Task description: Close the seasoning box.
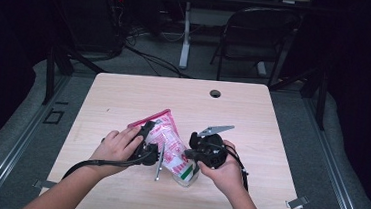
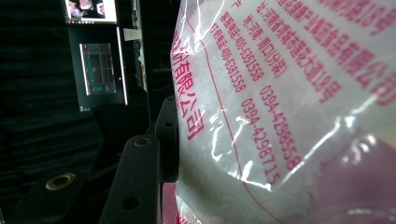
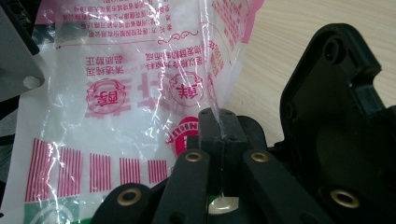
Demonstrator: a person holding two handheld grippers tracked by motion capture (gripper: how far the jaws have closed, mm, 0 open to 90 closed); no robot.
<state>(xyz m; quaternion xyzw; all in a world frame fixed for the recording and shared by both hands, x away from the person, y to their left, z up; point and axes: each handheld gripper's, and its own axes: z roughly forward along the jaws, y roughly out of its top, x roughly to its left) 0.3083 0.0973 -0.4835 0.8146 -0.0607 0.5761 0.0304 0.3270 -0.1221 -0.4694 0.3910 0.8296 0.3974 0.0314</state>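
High view has the clear plastic bag with pink print (image 1: 169,144) held up over the near middle of the light wooden table (image 1: 252,120), both grippers gripping it: left gripper (image 1: 146,144) clamps its upper part, right gripper (image 1: 200,153) pinches the lower edge tight.

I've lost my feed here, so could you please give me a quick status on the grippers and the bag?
Right gripper shut on plastic bag edge. Left gripper gripping the bag's other side. Bag lifted over table. Nothing in the way.
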